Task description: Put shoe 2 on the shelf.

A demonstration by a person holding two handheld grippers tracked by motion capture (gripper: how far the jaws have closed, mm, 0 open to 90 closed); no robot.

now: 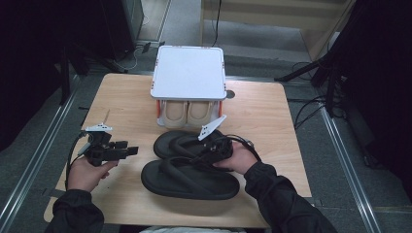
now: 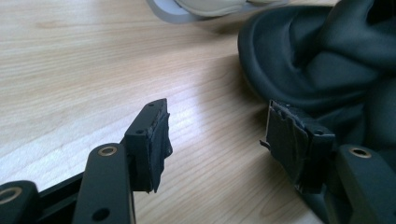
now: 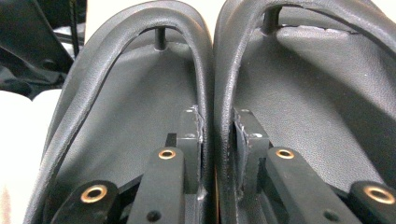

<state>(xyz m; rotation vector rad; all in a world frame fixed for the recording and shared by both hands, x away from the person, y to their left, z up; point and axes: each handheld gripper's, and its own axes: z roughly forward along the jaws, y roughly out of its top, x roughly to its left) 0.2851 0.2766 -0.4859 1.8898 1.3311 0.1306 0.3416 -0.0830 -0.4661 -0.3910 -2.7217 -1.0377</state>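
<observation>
Right gripper [image 3: 215, 135] jaws pinch both black flip-flops' [image 1: 194, 172] straps together, left gripper [image 2: 217, 140] open

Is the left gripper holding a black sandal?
No, the left gripper has open jaws with only bare table between them, beside the black sandal.

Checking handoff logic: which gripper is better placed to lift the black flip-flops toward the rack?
Right. The right gripper is already clamped on the adjoining straps of both black flip-flops. The left gripper is open over bare table, beside them. The white rack stands just beyond.
</observation>
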